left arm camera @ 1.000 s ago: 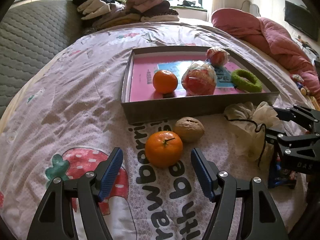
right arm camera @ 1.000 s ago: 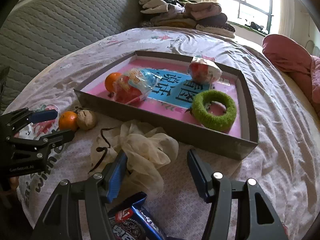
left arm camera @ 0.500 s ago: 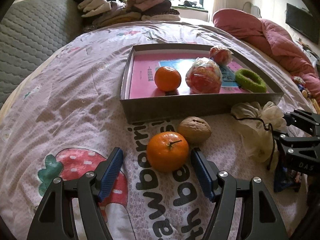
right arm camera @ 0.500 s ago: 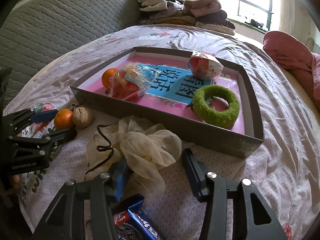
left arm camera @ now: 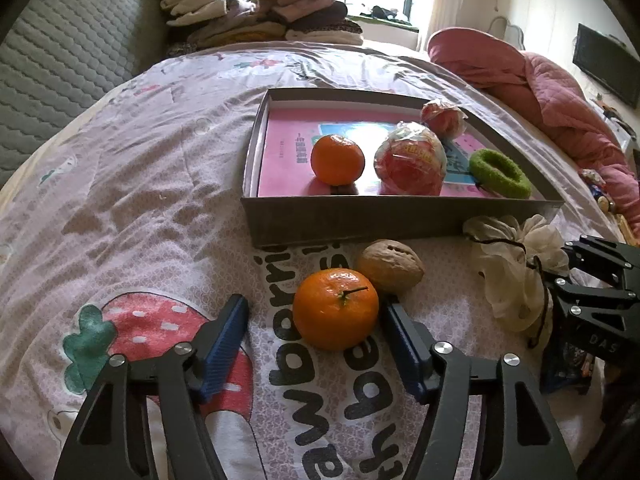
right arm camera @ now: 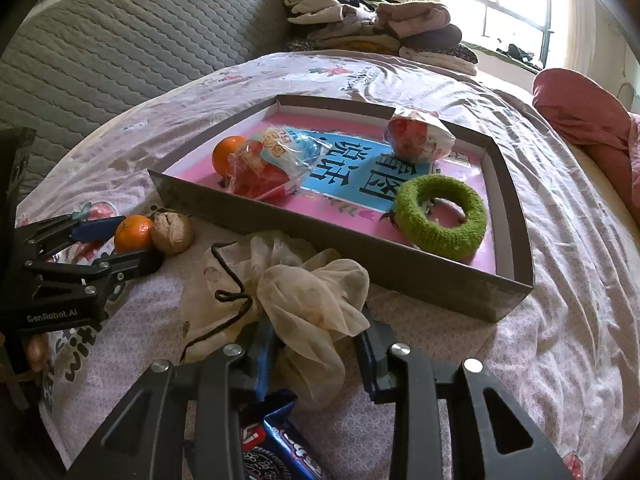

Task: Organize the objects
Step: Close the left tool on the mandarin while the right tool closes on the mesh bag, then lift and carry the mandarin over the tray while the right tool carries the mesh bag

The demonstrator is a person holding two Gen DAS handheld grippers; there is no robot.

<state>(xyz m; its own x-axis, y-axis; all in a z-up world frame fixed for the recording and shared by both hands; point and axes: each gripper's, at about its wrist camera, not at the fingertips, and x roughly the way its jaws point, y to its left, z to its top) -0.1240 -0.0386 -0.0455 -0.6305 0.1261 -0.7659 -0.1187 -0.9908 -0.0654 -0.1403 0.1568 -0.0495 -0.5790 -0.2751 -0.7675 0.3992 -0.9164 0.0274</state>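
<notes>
Two grippers are closing. Your left gripper (left arm camera: pixel 316 312) straddles the loose orange (left arm camera: pixel 335 309) on the bedspread (left arm camera: pixel 140 184); its jaws stand unclenched, one pad apart. Your right gripper (right arm camera: pixel 316 344) pinches the cream gauze bag (right arm camera: pixel 308 292). At twelve o'clock lies the grey tray (right arm camera: pixel 404 264).

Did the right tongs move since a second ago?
Yes. The right tongs have just been closing: their fingers drew inward around the cream mesh pouch, which lies between them, while the tray stayed put.
</notes>
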